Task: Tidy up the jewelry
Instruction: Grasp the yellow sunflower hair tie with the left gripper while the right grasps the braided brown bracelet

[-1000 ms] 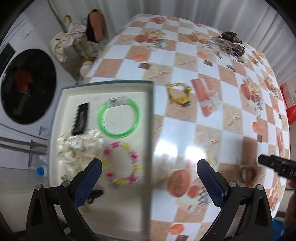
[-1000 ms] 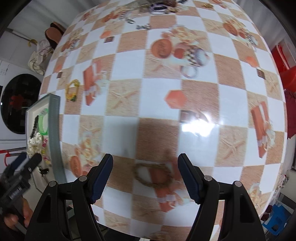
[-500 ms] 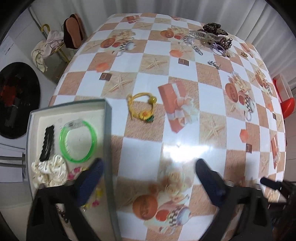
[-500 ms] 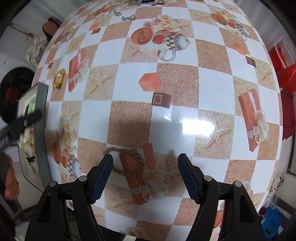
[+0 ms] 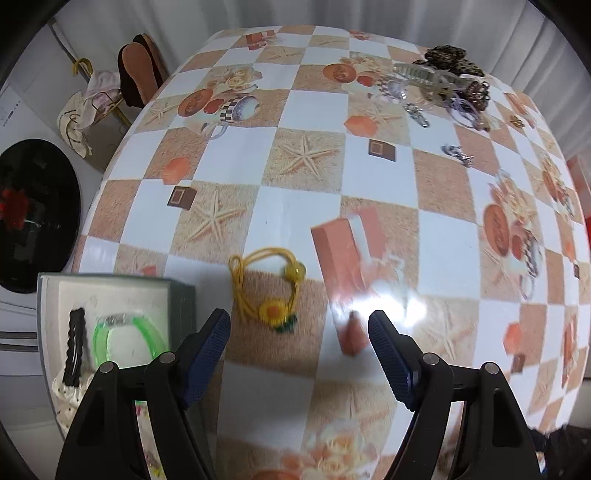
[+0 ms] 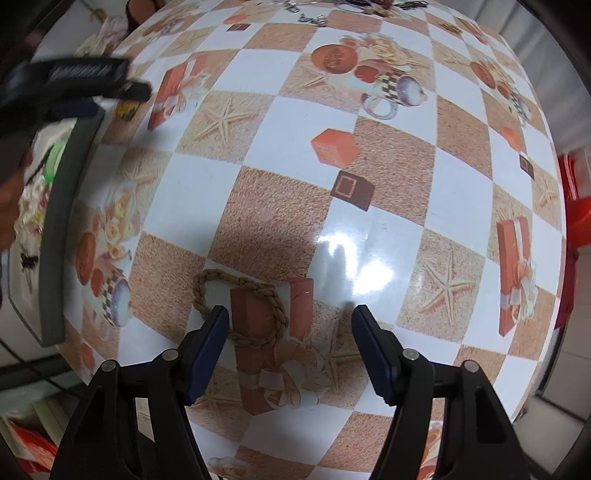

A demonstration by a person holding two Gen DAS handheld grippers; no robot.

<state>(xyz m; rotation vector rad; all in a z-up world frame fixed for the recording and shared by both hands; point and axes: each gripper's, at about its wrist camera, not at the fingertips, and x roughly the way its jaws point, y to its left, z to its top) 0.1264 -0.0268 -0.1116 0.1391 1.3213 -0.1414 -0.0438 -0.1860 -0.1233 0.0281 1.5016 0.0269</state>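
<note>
A glossy checked tabletop [image 5: 306, 110] fills the view, orange-brown and white squares printed with starfish, gift boxes and teacups, and a bright patch of overhead light glares off its sheen [image 6: 354, 258]. Behind the far edge hang pale, pleated curtains [image 5: 461, 22]. Off to the left stands a white washing machine, its round dark door [image 5: 33, 214] facing us. Beside it, a thin gold-coloured rack [image 5: 88, 92] carries a cream cloth bag and something brown. Over on the right, past the tabletop's edge, there's something red [image 6: 574, 206], too cropped to identify. Pale floor shows at the lower right corner [image 6: 546, 435].
</note>
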